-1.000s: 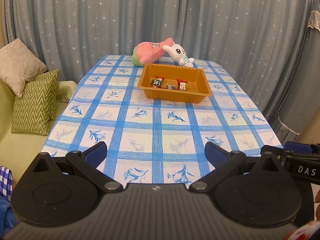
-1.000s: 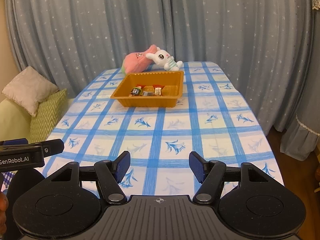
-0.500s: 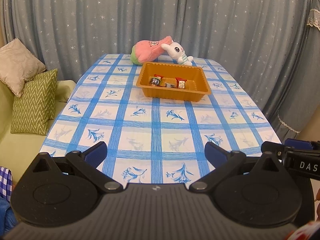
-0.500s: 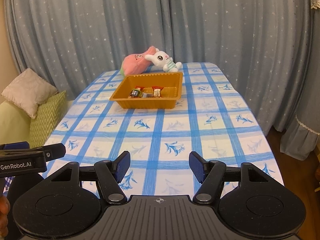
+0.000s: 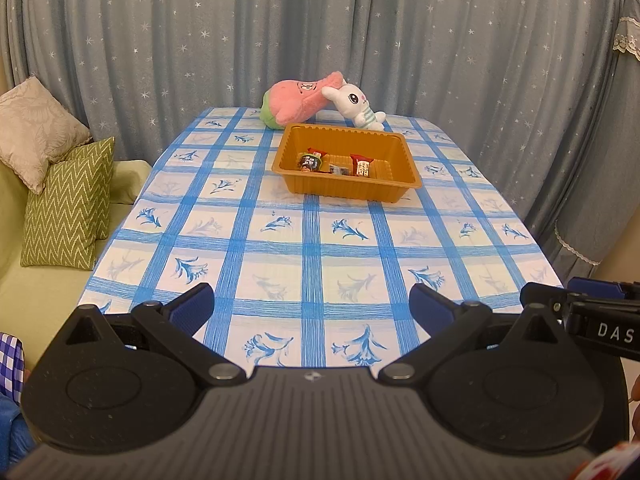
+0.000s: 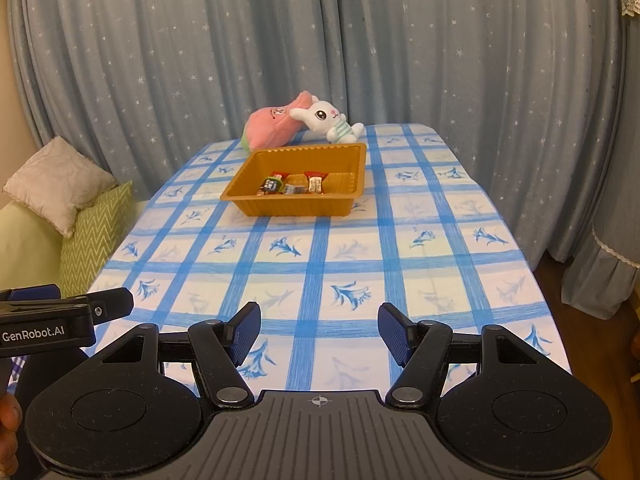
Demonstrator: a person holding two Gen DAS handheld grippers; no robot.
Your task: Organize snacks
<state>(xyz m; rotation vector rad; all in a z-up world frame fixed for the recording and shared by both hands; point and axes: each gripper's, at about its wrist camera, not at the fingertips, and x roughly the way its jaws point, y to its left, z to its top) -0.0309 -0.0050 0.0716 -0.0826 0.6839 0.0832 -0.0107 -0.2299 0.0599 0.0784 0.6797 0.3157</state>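
Left gripper: the black two-finger left gripper (image 5: 312,306) with blue pads was spread wide, nothing between its jaws, above the near table edge.
Right gripper: the black two-finger right gripper (image 6: 319,334) was spread, its jaws bare.
Tray: an orange ribbed plastic tray (image 5: 384,194) sat toward 12 o'clock on the blue-checked floral tablecloth (image 5: 280,248), well apart from both grippers.
Snacks: small wrapped snacks (image 5: 337,164) lay inside the tray, near its left side.
Toys: a pink plush toy (image 5: 296,98) and a white plush rabbit (image 5: 358,106) touched each other just beyond the tray.
Cushions: a green zigzag cushion (image 5: 68,208) sat at 9 o'clock.
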